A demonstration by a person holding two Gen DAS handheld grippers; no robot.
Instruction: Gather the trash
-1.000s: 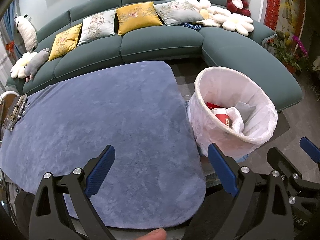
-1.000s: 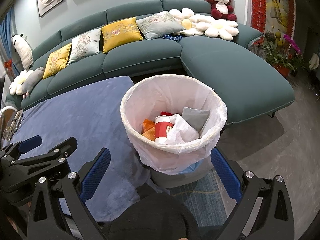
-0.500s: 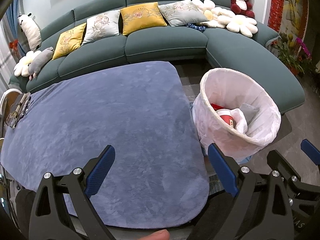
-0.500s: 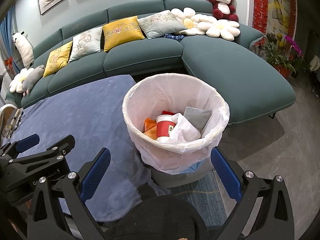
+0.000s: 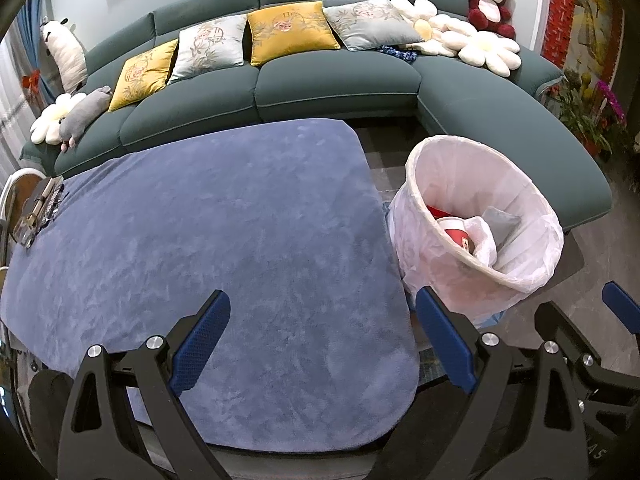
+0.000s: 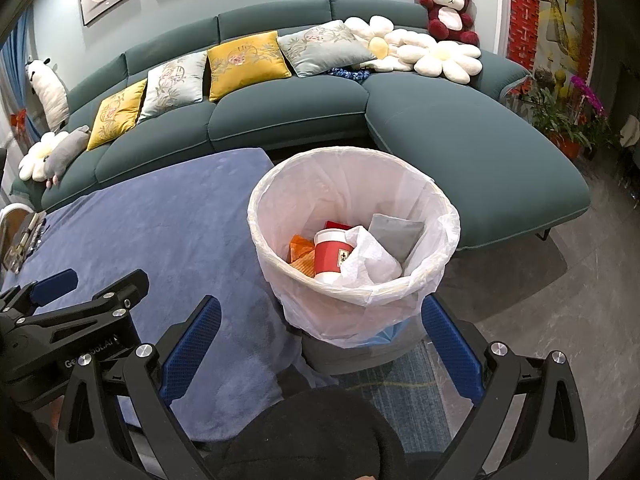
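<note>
Right now both grippers are spread wide and carry nothing. The left gripper [image 5: 322, 344] hangs over the near edge of the blue cloth [image 5: 224, 240], and the right gripper [image 6: 320, 348] sits low in front of the bin [image 6: 280, 204], which stands on the floor just beside the cloth-covered table.

The trash is already inside: a red and white cup [image 6: 332, 254], a crumpled white wrapper [image 6: 370, 260], an orange packet [image 6: 302, 254] and a flat grey pouch [image 6: 394, 234]. No loose litter shows on the cloth, so the collecting looks close to finished. A sensible next step would be a sweep of the far left edge, where some small clutter [image 5: 38, 212] lies, too small to identify.

The cloth is soft, plush and rounded at the corners. The bin is round, lined with a thin, crinkly, see-through white bag [image 6: 448, 224] folded over the rim, which would tear or slip easily if pinched hard.
</note>
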